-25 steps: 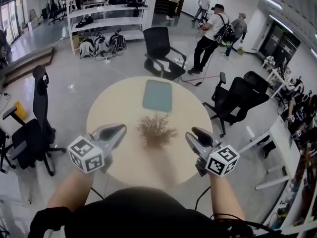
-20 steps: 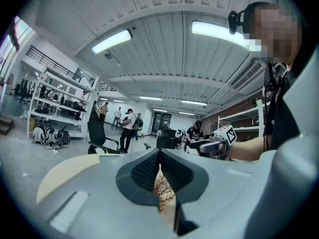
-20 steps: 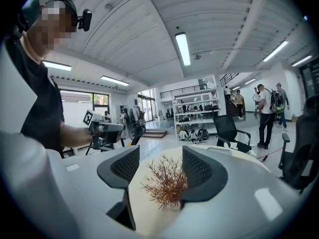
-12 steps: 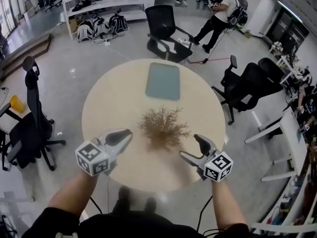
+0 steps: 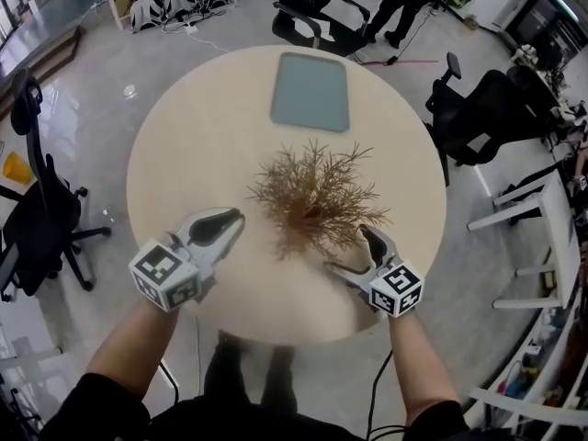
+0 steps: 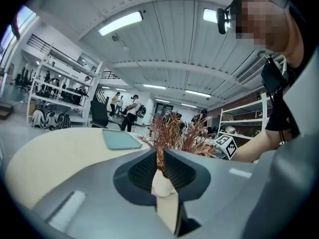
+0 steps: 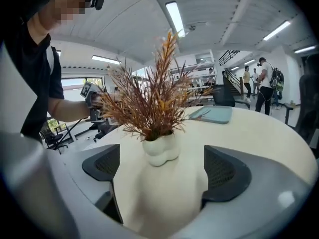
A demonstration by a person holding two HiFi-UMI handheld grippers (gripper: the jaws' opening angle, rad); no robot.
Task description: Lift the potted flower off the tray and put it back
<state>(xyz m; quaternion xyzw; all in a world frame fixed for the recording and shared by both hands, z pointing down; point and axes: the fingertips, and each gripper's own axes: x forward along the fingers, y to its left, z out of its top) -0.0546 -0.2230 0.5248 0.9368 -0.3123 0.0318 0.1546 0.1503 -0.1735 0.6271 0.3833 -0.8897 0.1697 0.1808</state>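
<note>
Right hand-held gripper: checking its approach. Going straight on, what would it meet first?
Likely the white flower pot, centred ahead of the right hand-held gripper, whose empty jaws have just been opening; depth unclear.

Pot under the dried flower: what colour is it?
The pot is plain white, with no pattern. It shows best in the right gripper view.

Rust-brown flower sprigs (image 5: 312, 194) in wht pot (image 7: 160, 149), grey-teal tray (image 5: 310, 91), plain beige tbl (image 5: 197, 145), blk chairs (image 5: 41, 219).
</note>
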